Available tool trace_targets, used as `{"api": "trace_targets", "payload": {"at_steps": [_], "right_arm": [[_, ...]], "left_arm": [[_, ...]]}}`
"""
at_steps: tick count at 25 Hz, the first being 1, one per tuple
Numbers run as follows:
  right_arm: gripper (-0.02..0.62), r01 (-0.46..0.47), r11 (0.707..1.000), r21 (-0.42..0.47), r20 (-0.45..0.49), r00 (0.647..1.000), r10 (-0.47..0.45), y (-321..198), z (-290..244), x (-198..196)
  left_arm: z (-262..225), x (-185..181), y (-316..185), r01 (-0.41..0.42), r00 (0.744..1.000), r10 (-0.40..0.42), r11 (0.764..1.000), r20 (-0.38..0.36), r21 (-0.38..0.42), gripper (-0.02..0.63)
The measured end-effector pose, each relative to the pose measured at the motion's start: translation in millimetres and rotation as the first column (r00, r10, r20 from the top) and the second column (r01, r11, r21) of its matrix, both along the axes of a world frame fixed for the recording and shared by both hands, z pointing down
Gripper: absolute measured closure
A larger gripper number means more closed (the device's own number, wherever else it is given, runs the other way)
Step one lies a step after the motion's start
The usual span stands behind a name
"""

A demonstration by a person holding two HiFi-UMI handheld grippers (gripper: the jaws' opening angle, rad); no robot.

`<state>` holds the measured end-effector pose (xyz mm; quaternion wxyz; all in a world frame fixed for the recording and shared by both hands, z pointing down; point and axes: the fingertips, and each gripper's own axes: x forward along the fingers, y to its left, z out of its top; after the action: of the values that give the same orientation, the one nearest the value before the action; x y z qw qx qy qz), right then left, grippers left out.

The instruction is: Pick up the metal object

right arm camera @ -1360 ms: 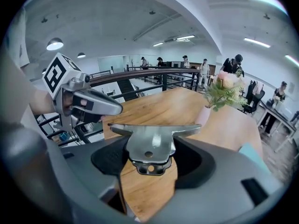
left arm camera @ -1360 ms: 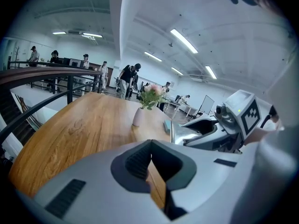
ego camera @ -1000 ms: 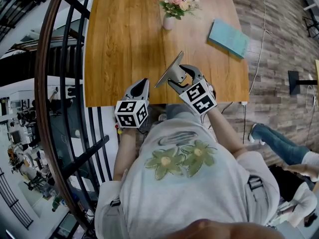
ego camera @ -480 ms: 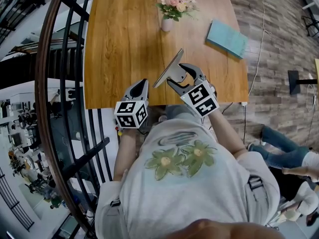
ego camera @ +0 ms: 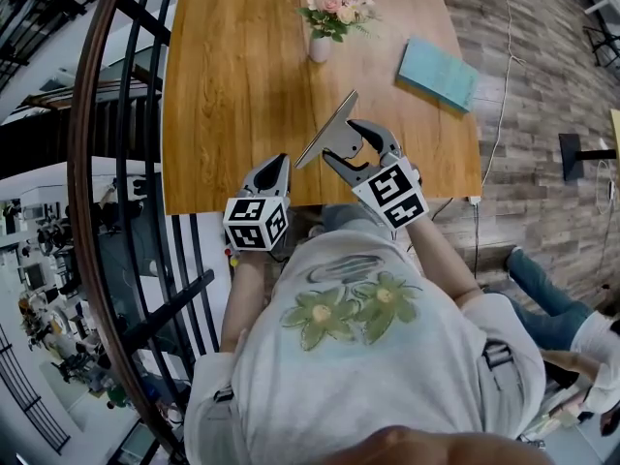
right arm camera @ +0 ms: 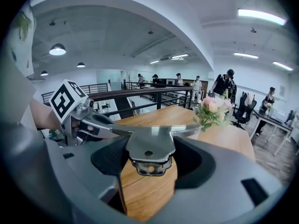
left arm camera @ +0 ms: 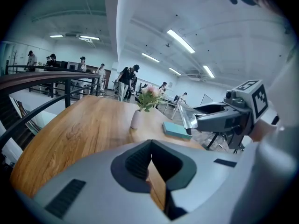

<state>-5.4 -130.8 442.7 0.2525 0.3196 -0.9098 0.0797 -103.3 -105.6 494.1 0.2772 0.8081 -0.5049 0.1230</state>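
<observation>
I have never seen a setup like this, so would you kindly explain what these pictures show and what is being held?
There is no robot here: a person holds a hand-held gripper in each hand. The head view comes from a camera on the person's head, looking steeply down. The other two views come from cameras riding on each gripper, looking along its fingers. The cubes with square markers are parts of the grippers.

A wooden table carries a vase of flowers and a blue book.

The right gripper is shut on a metal object, a bracket-like piece held in the air above the table. The left gripper is shut and empty, by the table's near edge.
</observation>
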Motion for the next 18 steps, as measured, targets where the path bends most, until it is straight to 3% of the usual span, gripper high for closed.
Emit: {"api": "trace_targets", "payload": {"at_steps": [18], "right_arm": [[0.304,-0.027,0.997,0.070,0.079,0.997,0.021,-2.4,-22.3,0.9]], "left_arm": [[-3.8,9.2,-0.2,-0.023,0.999,0.023,0.999,0.024,0.028,0.592]]}}
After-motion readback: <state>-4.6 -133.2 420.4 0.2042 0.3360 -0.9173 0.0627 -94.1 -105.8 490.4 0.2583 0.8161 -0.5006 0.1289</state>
